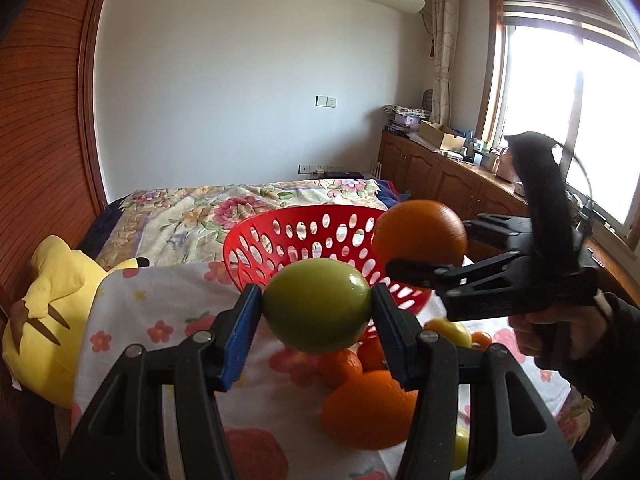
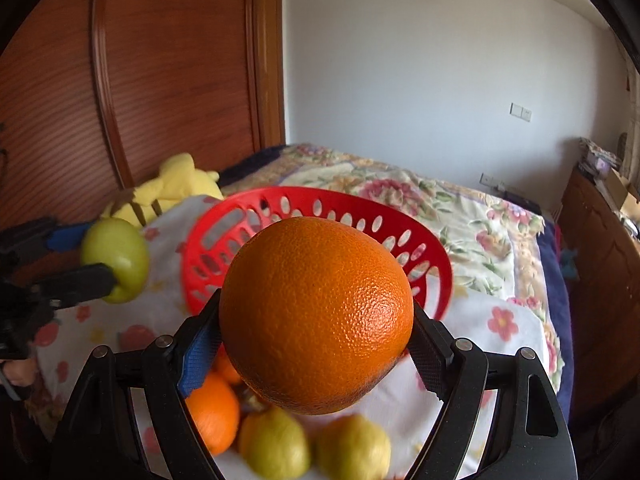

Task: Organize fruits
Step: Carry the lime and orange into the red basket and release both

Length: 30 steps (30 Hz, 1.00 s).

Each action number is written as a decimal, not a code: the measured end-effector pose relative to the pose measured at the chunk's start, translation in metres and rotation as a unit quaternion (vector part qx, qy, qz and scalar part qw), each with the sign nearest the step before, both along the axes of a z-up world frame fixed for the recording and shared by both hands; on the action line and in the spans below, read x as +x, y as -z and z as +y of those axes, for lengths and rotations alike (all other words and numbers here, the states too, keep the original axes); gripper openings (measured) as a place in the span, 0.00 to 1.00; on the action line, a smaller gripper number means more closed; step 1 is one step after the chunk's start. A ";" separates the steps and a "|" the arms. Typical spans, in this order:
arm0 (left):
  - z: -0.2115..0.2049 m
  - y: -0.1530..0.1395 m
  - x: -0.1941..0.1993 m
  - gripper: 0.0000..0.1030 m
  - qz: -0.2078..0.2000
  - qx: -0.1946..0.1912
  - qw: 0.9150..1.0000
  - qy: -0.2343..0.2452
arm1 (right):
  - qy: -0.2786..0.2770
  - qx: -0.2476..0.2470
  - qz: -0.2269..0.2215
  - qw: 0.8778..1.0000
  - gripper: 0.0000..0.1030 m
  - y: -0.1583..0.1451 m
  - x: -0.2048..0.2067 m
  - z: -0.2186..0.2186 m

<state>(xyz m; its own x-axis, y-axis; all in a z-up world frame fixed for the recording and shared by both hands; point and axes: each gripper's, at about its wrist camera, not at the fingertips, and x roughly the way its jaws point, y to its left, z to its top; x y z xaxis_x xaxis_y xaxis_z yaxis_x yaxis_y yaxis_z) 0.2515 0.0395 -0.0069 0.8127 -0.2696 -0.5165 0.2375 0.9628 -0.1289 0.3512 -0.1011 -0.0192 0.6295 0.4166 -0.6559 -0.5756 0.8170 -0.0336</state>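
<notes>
Left wrist view: left tongs [image 1: 318,308] clamped on a green apple [image 1: 316,306], held in the air above the fruit pile. Red perforated basket [image 1: 288,236] sits just beyond on the bed [image 1: 192,208], tilted, rim facing the cameras; the hollow seen through the rim looks bare. To its right, right tongs [image 1: 424,250] grip a large orange [image 1: 418,236], raised near the basket's right rim. A hand [image 1: 560,328] in a dark sleeve holds that tool from the lower right.

Below the apple: oranges [image 1: 368,412] and yellow-green fruit on a flowered cloth [image 1: 168,320]. Yellow plush toy [image 1: 52,320] at the cloth's left edge, against a wooden wardrobe [image 1: 44,140]. Open bed beyond the basket; wooden cabinets [image 1: 432,168] and a window [image 1: 580,112] on the right.

Right wrist view: orange [image 2: 316,316] fills the tongs [image 2: 316,344], pads pressed on both sides, basket [image 2: 424,248] right behind it. Lemons [image 2: 312,448] lie underneath. Both tools angle downward.
</notes>
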 end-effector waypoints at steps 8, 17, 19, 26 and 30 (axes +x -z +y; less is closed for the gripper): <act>0.008 0.006 0.026 0.53 0.014 -0.002 1.000 0.001 | -0.009 -0.041 0.053 0.998 0.82 0.034 0.042 0.022; 0.008 0.013 0.048 0.53 0.023 0.004 1.000 0.003 | -0.023 -0.093 0.075 0.993 0.82 0.055 0.048 0.038; 0.006 0.014 0.052 0.53 0.025 0.007 1.000 0.004 | -0.027 -0.096 0.079 0.992 0.82 0.056 0.049 0.039; 0.003 0.020 0.064 0.53 0.034 0.012 0.999 0.005 | -0.035 -0.103 0.095 0.989 0.83 0.063 0.051 0.044; 0.003 0.024 0.068 0.53 0.041 0.010 0.999 0.002 | -0.026 -0.078 0.076 0.994 0.84 0.045 0.055 0.040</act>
